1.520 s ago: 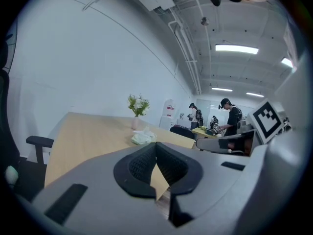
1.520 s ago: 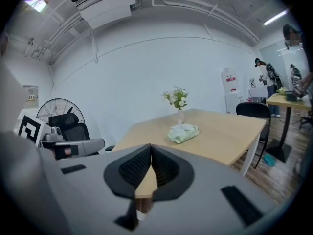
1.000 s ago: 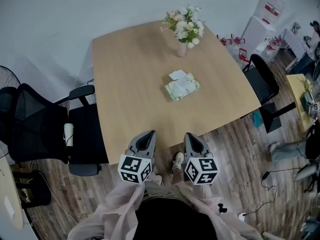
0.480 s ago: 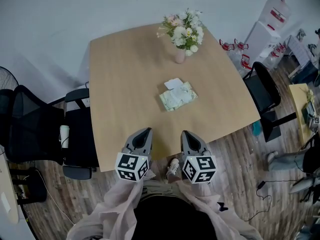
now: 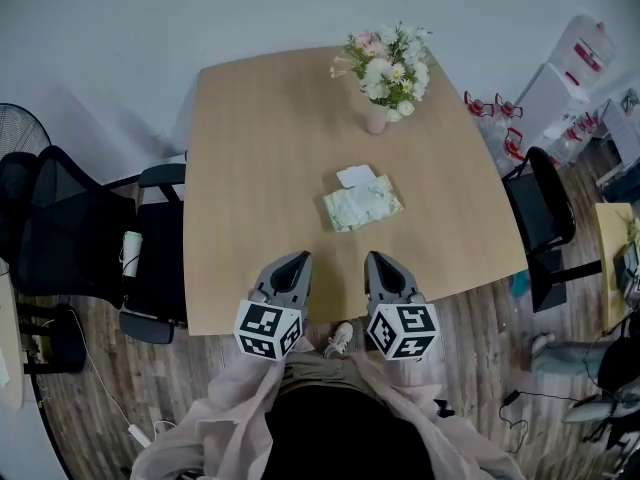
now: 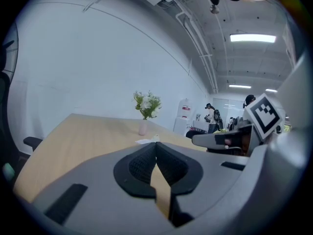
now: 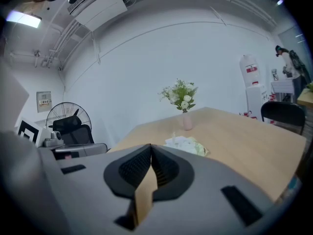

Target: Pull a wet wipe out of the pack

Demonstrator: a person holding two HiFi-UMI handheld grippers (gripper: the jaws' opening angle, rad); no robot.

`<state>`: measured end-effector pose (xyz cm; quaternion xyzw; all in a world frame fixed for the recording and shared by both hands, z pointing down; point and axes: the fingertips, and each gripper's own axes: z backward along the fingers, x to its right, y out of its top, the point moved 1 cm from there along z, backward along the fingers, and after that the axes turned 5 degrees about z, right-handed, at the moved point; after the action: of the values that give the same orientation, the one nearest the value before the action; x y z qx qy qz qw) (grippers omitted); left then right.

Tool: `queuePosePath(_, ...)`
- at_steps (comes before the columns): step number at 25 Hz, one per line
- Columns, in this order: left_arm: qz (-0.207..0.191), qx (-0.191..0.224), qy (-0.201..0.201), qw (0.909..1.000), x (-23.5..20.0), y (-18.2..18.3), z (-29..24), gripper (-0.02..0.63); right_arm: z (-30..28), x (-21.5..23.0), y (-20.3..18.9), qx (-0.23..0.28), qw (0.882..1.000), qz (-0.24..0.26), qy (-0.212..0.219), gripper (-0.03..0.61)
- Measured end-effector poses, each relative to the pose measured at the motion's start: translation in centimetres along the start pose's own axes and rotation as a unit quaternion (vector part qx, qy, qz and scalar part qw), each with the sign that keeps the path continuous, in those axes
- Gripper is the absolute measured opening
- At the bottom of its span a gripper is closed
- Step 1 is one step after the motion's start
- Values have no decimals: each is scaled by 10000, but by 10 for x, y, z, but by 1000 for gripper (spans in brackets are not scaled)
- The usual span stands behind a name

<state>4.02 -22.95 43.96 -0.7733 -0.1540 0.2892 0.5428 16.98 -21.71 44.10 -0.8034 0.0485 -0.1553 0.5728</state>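
Observation:
The pale green wet-wipe pack [image 5: 364, 205] lies flat in the middle of the light wooden table [image 5: 250, 168], with a white tab [image 5: 355, 176] at its far edge. Both grippers hover side by side over the table's near edge, short of the pack and apart from it. My left gripper [image 5: 297, 259] is shut with nothing between its pads. My right gripper [image 5: 379, 258] is shut and empty too. The left gripper view has the pack [image 6: 146, 141] small, just beyond the closed left gripper [image 6: 156, 146]. From the right gripper view, the pack [image 7: 188, 145] lies ahead of the closed right gripper [image 7: 150, 148].
A pink vase of flowers [image 5: 385, 73] stands behind the pack at the far side. A black office chair [image 5: 80, 238] sits at the table's left and another chair [image 5: 540, 198] at its right. A fan [image 5: 20, 133] stands far left, a water dispenser [image 5: 578, 53] far right.
Both grippers have moved forward together, from in front of the table's near edge to over it, closer to the pack. Their jaws have stayed shut.

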Motion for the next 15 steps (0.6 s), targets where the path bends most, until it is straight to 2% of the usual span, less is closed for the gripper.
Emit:
queuePosePath(9,44,68,231,9997,3,-4,-15,11,-13,18,-4,-70,9997,47,243,11)
queuePosePath(15,121,45,245,9996,8,-12,-20,11,-12,28,-13,-206,9994,76,263,11)
